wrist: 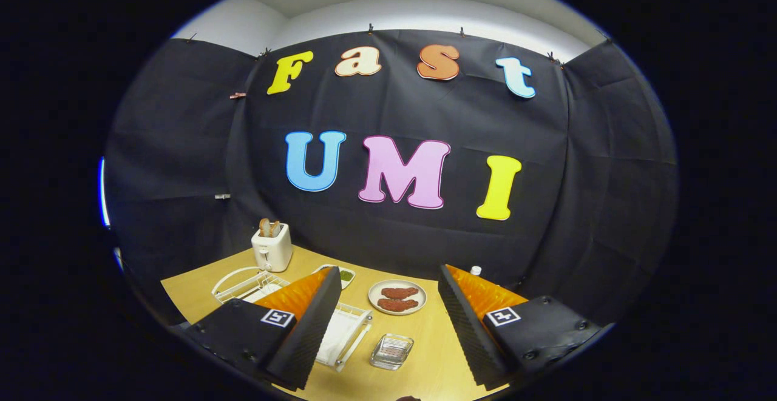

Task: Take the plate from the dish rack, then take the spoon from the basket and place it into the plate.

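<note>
1. A white wire dish rack (234, 283) stands on the wooden table (431, 358), beyond the left finger. Something pale lies inside it. Whether that is the plate cannot be told, as the finger covers part of the rack.
2. A white basket (352, 328) sits just beside the left finger's inner face and is half hidden by it. It appears to be lined with something white. No spoon can be made out in it.
3. A round plate (397, 296) lies flat on the table ahead of the fingers, in line with the gap between them. It carries two brown pieces of food, with no spoon among them.
4. A small glass dish (392, 350) rests nearer, also in line with the gap.
5. A toaster (272, 248) stands behind the rack, against the booth wall.
6. The gripper (388, 270) is held well above the table with its fingers wide apart and nothing between them. Judgement: this height surveys rack and basket together, and the spread suits closing on a plate rim.
</note>
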A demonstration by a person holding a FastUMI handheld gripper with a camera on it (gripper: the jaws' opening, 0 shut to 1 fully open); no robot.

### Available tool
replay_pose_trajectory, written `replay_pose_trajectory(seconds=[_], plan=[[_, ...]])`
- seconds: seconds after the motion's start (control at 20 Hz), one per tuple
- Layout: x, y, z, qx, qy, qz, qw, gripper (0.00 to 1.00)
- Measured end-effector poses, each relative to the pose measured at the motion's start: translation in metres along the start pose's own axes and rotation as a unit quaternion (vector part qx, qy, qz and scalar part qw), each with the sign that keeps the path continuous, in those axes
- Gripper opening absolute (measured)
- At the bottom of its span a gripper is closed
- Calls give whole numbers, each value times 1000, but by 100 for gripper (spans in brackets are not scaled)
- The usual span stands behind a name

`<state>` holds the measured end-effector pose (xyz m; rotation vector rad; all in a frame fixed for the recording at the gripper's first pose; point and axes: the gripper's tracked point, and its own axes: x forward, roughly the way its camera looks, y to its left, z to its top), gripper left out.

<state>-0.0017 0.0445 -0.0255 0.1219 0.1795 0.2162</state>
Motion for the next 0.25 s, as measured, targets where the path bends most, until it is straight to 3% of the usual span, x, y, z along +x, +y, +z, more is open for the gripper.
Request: replay_pose_trajectory(seconds=[0.25], plan=[[-5,-7,-7,5,1,14,1000,98]])
